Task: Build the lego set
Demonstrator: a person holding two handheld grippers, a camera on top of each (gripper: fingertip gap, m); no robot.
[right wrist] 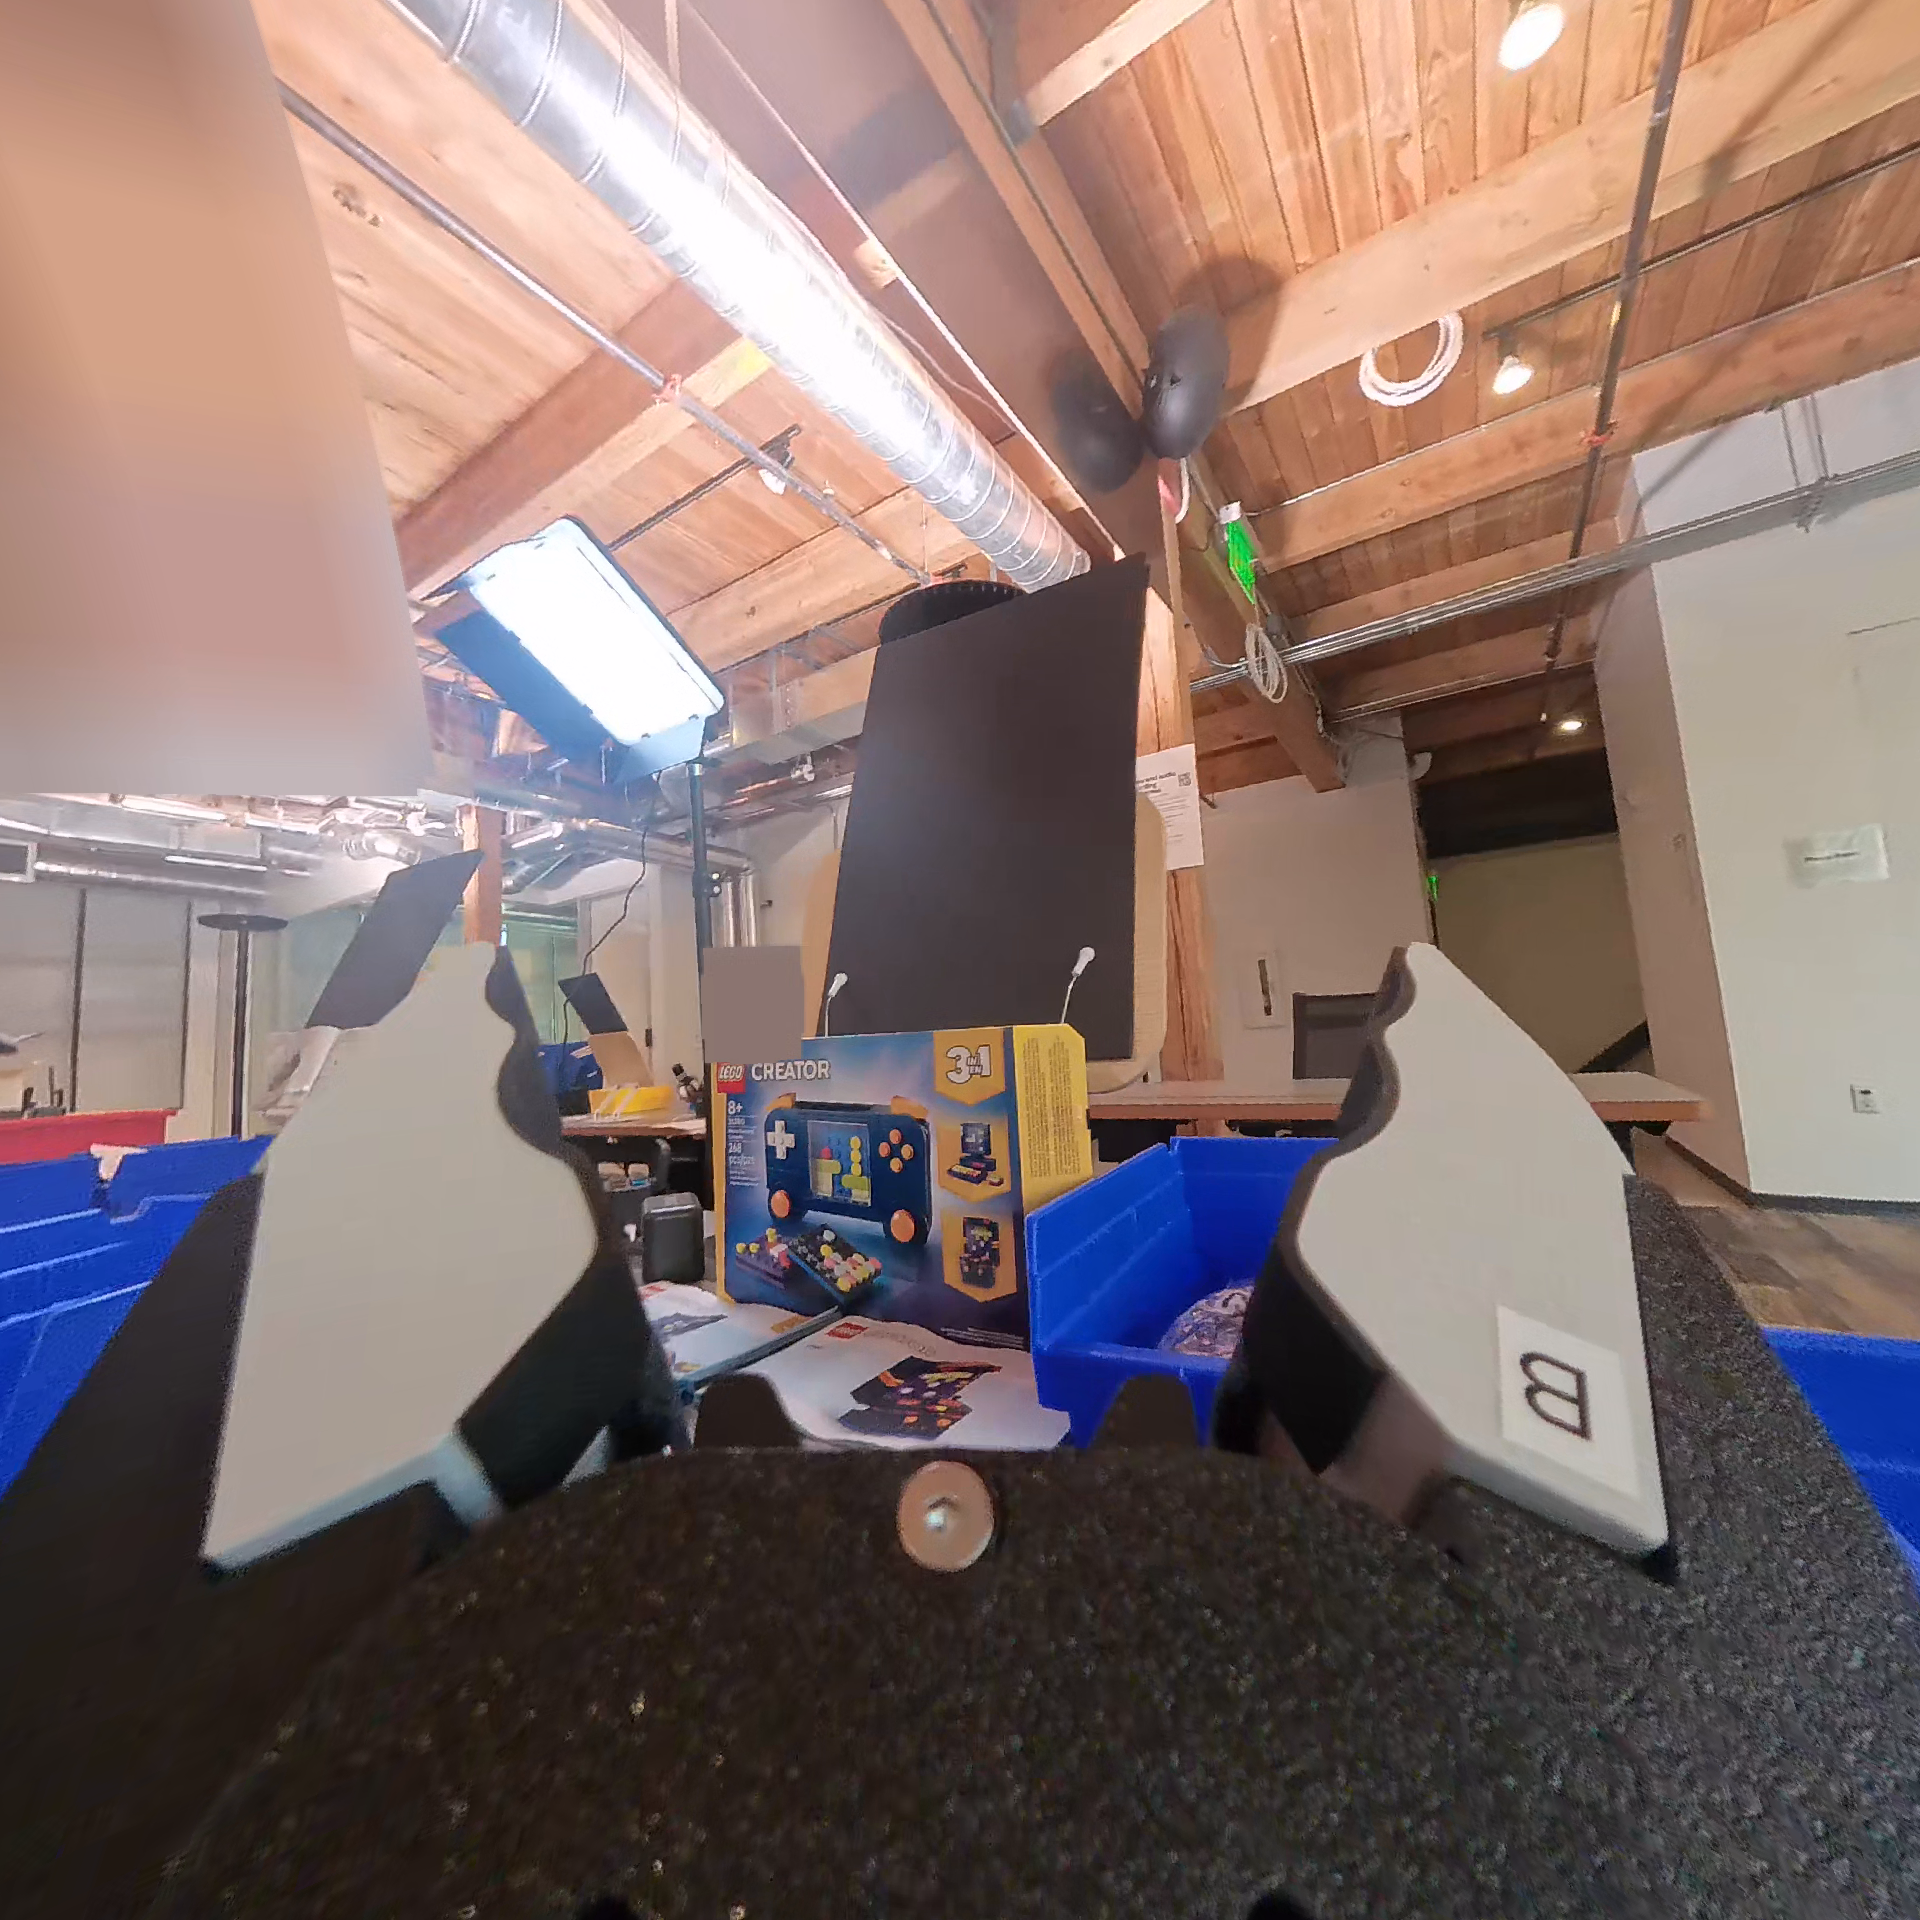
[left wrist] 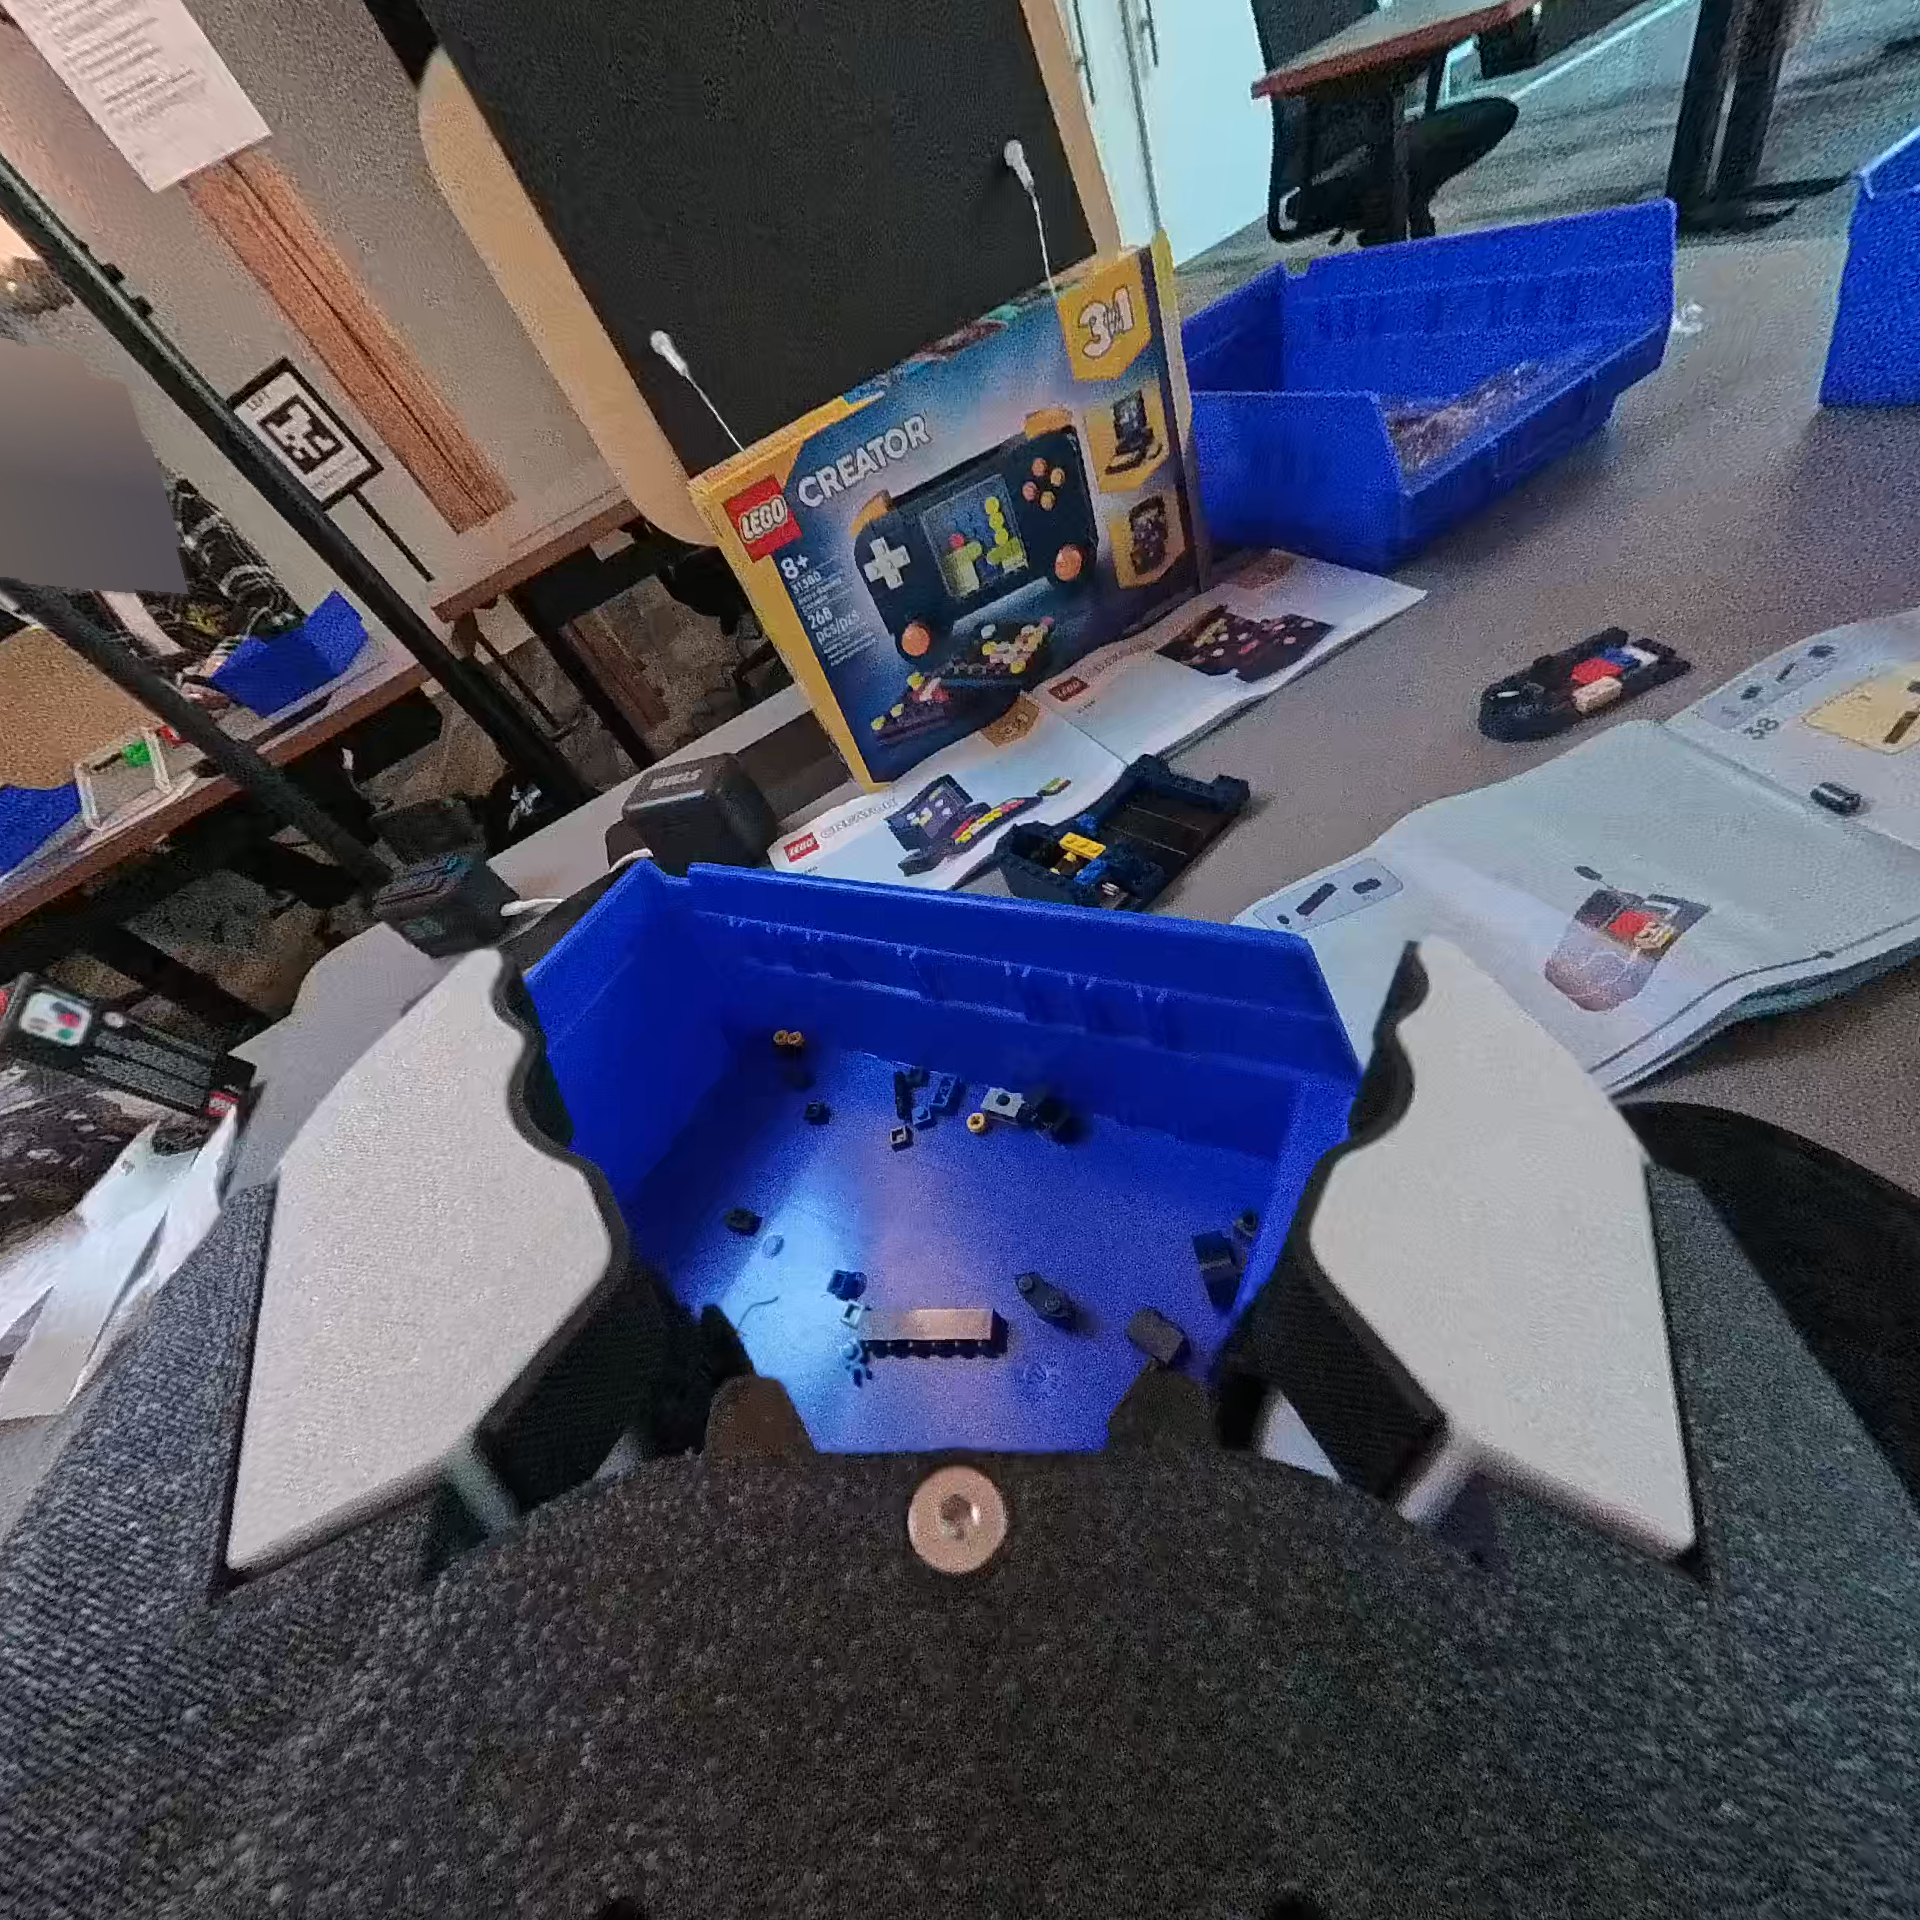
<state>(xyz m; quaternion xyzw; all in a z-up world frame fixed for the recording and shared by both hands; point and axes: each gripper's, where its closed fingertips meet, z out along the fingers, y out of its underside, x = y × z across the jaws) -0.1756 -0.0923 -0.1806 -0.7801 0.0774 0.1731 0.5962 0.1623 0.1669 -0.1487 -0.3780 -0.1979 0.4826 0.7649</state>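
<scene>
Blue bin (left wrist: 935,997) of small loose bricks (left wrist: 935,1112) on the bench (left wrist: 1455,748), under left gripper (left wrist: 956,997) — fingers (left wrist: 416,1195) wide, holding nothing; right gripper (right wrist: 956,997) likewise spread, raised toward boxed set (right wrist: 894,1164).

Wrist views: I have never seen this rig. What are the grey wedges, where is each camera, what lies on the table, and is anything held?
Each picture comes from a camera on a hand-held gripper, looking along its two fingers; the grey wedges are those fingers. The left gripper is spread wide over a blue bin of small bricks, holding nothing. The right gripper, also wide open and holding nothing, faces a toy box. On the table: booklets, a half-built model and another bin.
</scene>
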